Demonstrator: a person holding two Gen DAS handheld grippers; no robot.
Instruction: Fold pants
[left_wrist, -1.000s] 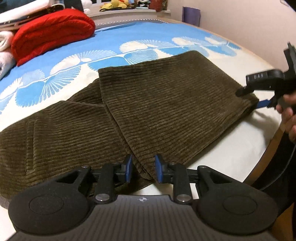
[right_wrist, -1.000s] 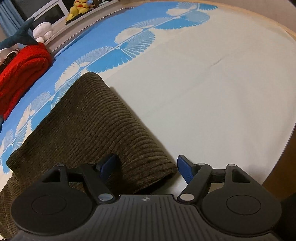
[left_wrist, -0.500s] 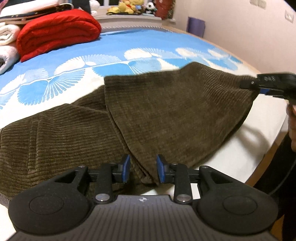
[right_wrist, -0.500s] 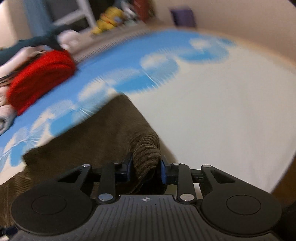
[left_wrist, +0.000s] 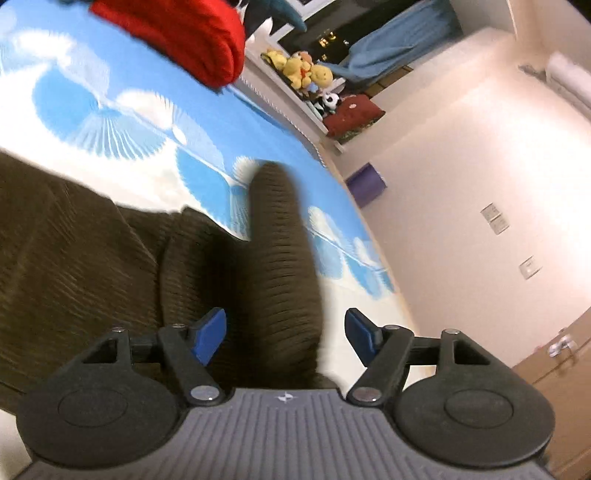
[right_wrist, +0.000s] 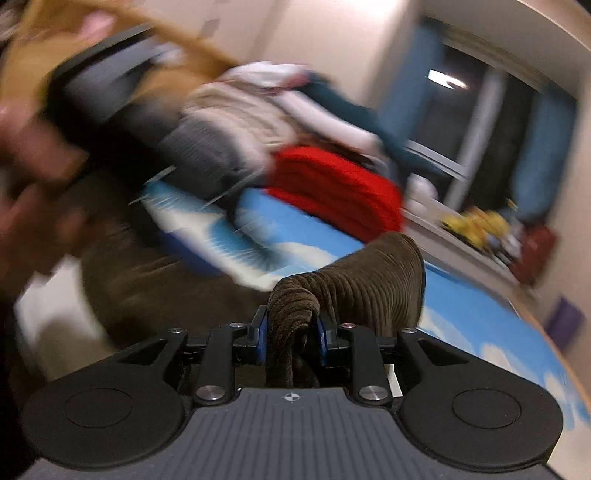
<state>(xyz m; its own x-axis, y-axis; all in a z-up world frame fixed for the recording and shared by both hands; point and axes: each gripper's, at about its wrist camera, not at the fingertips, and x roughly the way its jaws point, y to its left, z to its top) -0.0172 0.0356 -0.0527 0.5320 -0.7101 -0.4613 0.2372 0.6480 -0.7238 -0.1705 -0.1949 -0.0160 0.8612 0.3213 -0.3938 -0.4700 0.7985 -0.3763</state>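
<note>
The bed (left_wrist: 155, 122) carried a smooth sheet printed with blue and white fan shapes, and a pale wall (left_wrist: 461, 192) with small switch plates stood to its right. At the far end lay a folded red blanket (left_wrist: 184, 33) with a ribbed knit, and beyond it a ledge held yellow plush toys (left_wrist: 306, 70) beneath a blue curtain (left_wrist: 388, 40). The brown corduroy pants (left_wrist: 92, 258), thickly ribbed, were spread across the near part of the bed, with one fold rising in a tall ridge. The left gripper (left_wrist: 285, 334) had just been opening; its blue fingers (left_wrist: 210, 334) stood apart on either side of that ridge, not pressing it. The right gripper (right_wrist: 290, 334) had closed and was clamped on a bunched, rounded edge of the pants (right_wrist: 354, 284), lifted off the sheet. At the left of the right wrist view a blurred hand (right_wrist: 33, 173) showed.
</note>
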